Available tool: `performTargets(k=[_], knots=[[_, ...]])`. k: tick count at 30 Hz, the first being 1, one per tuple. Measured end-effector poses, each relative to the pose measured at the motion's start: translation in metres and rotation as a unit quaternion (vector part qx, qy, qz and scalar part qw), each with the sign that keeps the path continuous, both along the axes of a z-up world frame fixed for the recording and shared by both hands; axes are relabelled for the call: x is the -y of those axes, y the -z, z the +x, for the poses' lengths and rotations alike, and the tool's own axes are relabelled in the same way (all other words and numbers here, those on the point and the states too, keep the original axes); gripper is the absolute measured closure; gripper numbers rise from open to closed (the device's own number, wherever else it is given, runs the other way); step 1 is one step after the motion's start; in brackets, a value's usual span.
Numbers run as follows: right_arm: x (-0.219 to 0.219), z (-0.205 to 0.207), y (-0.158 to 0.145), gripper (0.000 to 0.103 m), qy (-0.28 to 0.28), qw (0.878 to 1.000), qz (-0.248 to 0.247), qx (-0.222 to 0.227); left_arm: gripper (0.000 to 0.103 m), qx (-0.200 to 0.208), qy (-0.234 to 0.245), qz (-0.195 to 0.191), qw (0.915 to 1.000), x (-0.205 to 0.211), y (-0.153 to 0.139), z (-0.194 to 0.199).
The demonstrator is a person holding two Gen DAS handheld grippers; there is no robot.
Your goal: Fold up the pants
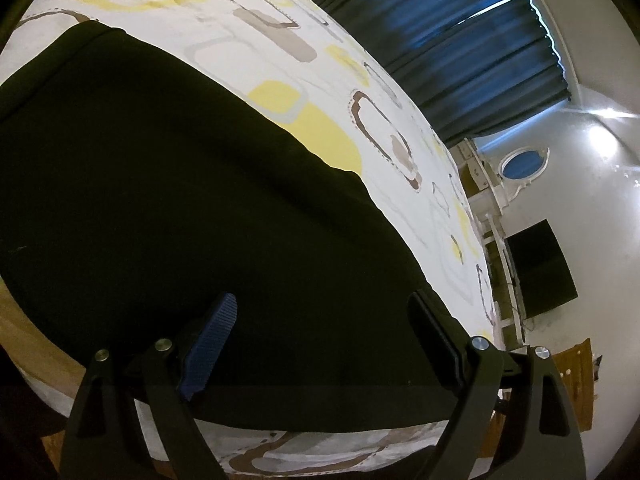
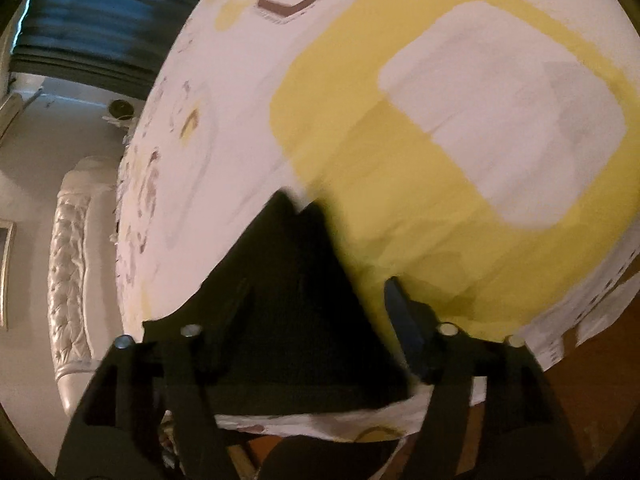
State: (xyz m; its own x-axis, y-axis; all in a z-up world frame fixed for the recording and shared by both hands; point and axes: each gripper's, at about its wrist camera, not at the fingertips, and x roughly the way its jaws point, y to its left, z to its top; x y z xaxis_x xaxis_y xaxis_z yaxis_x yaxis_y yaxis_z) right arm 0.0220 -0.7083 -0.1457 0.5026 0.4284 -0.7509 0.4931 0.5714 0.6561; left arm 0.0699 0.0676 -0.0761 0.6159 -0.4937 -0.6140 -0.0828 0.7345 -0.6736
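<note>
The black pants (image 1: 168, 200) lie spread flat on a bed sheet (image 1: 280, 20) printed with yellow and brown shapes. My left gripper (image 1: 322, 300) hovers over the pants' near part, jaws wide apart, nothing between the blue-padded finger (image 1: 208, 344) and the black finger (image 1: 436, 344). In the right wrist view a pointed corner of the pants (image 2: 292, 280) rises between the fingers of my right gripper (image 2: 316, 286). Its jaws stand apart and the blue pad (image 2: 404, 320) is clear of the cloth. The left finger is hard to tell from the dark fabric.
The bed's near edge (image 1: 320, 452) runs just below both grippers, with wooden floor (image 2: 592, 392) beyond. Dark curtains (image 1: 460, 40) hang past the far side. A tufted headboard (image 2: 68, 264) stands left in the right wrist view. A dark screen (image 1: 540, 268) hangs on the wall.
</note>
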Motion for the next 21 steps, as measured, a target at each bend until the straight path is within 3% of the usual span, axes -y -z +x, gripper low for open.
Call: performTargets(k=[3, 5, 7, 10, 13, 21], knots=[[0.013, 0.006, 0.016, 0.035, -0.028, 0.999, 0.044, 0.001, 0.017, -0.003, -0.004, 0.003, 1.0000, 0.000, -0.001, 0.002], [0.009, 0.013, 0.016, 0.025, -0.074, 0.996, 0.056, 0.019, 0.017, -0.004, -0.006, 0.006, 1.0000, 0.000, -0.001, 0.001], [0.001, 0.020, 0.018, 0.021, -0.119, 0.989, 0.082, 0.030, 0.017, -0.005, -0.007, 0.012, 0.9999, 0.001, -0.001, 0.002], [-0.013, 0.032, 0.017, 0.012, -0.167, 0.982, 0.080, 0.034, 0.017, -0.006, -0.008, 0.023, 0.9997, 0.004, 0.000, 0.001], [-0.022, 0.043, 0.018, 0.012, -0.185, 0.976, 0.106, 0.054, 0.017, -0.007, -0.010, 0.035, 0.9993, 0.008, 0.001, 0.004], [-0.030, 0.043, 0.011, 0.016, -0.179, 0.979, 0.090, 0.045, 0.017, -0.006, -0.009, 0.039, 0.9992, 0.011, 0.002, 0.006]])
